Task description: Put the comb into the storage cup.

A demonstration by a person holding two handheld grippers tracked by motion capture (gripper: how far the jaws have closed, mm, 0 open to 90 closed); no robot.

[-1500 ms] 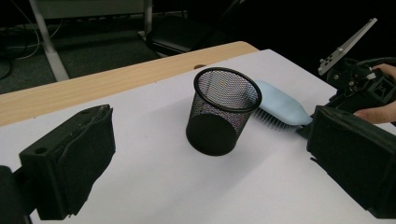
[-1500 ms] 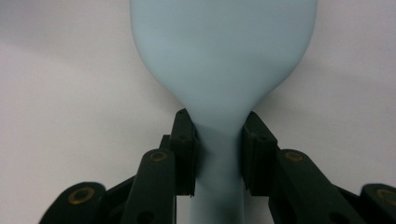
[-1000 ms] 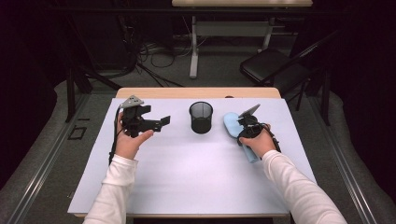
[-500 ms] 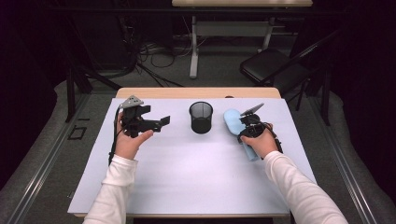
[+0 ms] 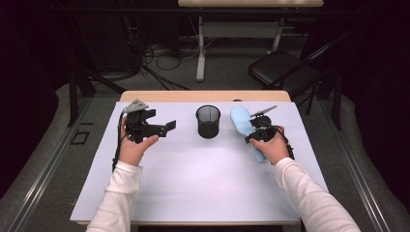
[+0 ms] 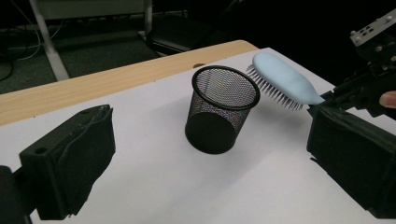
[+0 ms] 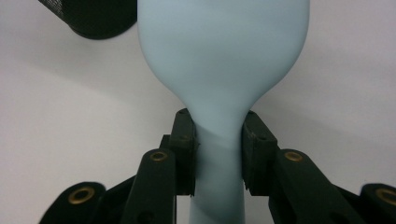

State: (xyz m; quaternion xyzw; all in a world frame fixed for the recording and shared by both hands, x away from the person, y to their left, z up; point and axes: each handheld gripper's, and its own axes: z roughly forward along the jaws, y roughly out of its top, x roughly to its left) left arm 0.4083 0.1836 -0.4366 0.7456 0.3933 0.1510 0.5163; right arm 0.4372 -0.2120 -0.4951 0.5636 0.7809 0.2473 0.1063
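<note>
A black mesh cup [image 5: 208,122] stands upright at the middle back of the white table [image 5: 193,188]. Just right of it is a light blue hairbrush [image 5: 240,121], bristles down, its head close to the cup's rim [image 6: 223,109]. My right gripper [image 5: 256,131] is shut on the brush's narrow neck [image 7: 218,140], with a pad pressed to each side. My left gripper [image 5: 162,126] is held left of the cup and points at it. Its jaws stand wide open with nothing between them [image 6: 210,161]. The brush [image 6: 285,84] also shows in the left gripper view, beyond the cup.
A strip of wooden tabletop [image 5: 203,95] runs behind the white sheet. Beyond the table are a dark folding chair [image 5: 285,70], cables on the floor and another table's legs [image 5: 200,58]. The near half of the white sheet is bare.
</note>
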